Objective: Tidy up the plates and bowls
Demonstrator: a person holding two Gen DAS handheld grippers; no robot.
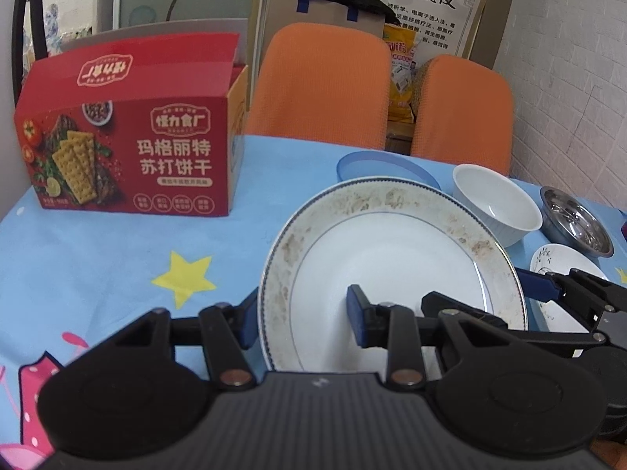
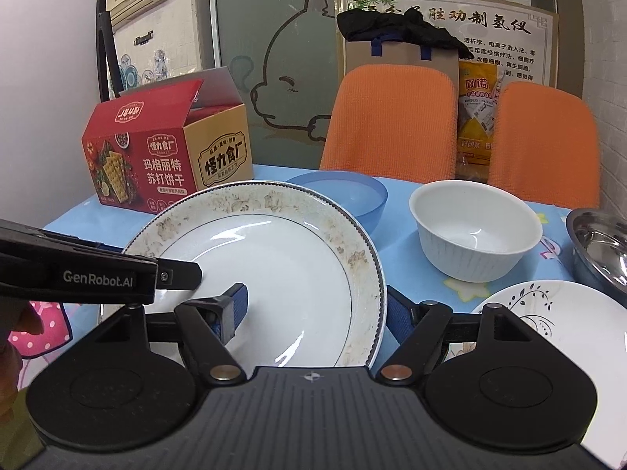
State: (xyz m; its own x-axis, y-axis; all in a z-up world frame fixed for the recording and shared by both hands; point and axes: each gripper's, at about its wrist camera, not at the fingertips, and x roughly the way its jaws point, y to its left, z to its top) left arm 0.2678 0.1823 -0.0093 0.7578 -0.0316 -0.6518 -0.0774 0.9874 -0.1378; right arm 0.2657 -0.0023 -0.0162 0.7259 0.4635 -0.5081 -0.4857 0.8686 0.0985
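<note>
A large white plate (image 1: 392, 258) with a worn floral rim sits on the blue tablecloth; it also shows in the right wrist view (image 2: 282, 274). My left gripper (image 1: 303, 313) straddles the plate's left rim, one finger outside and one inside, closed on it. My right gripper (image 2: 317, 309) straddles the plate's right rim the same way. A white bowl (image 2: 476, 231) stands to the right, a steel bowl (image 2: 599, 243) beyond it, a small patterned plate (image 2: 548, 321) in front, and a blue bowl (image 2: 352, 192) behind the large plate.
A red cracker box (image 1: 129, 149) stands open at the back left of the table. Two orange chairs (image 1: 321, 82) stand behind the table. A paper bag (image 1: 325, 11) and posters stand against the back wall.
</note>
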